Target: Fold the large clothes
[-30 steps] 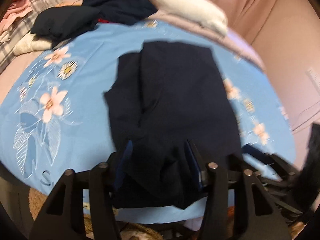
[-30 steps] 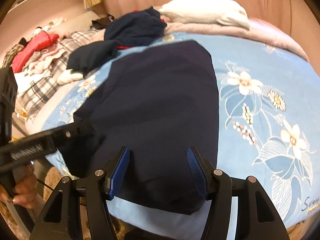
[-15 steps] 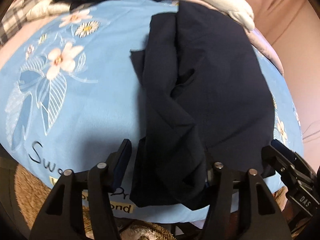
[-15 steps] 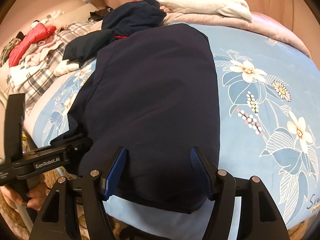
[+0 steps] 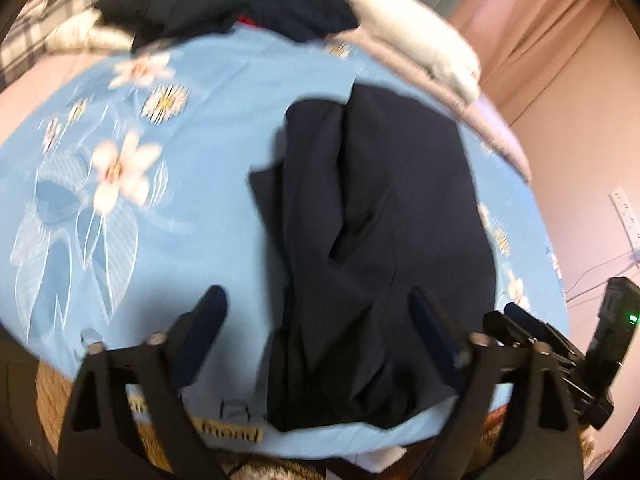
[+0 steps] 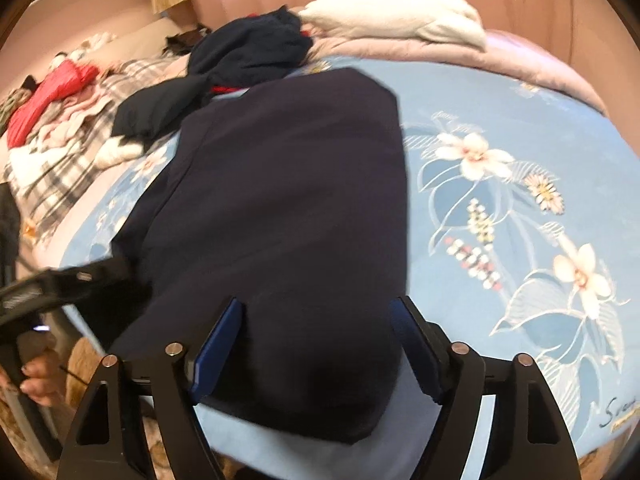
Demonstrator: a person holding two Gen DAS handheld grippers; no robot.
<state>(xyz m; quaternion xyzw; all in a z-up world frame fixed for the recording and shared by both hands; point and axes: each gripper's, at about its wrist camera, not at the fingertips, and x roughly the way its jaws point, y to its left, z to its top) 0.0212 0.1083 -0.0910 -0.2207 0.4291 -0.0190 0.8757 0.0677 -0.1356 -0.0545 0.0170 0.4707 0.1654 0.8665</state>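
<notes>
- The blue floral bedspread lies open to the right of the dark navy garment, a broad flat stretch running to the near edge of the bed.
- On the garment's left, seen from my left wrist, the bedspread also lies bare, out to its rounded near edge.
- At the far end a heap of dark clothes sits just beyond the garment's far edge, with a white pillow beside it and a plaid blanket strewn with laundry off to the left.
- The garment's right edge is straight and flat; its left side is bunched into long folds, and its near hem reaches the near edge of the bed.
- My right gripper stands wide apart and empty, fingers either side of the garment's near hem, just above it.
- My left gripper is wide too, holding nothing; the bunched folds run between its fingers, the left finger over bare bedspread.
- Both views are blurred, so I cannot tell whether any pad touches cloth.
</notes>
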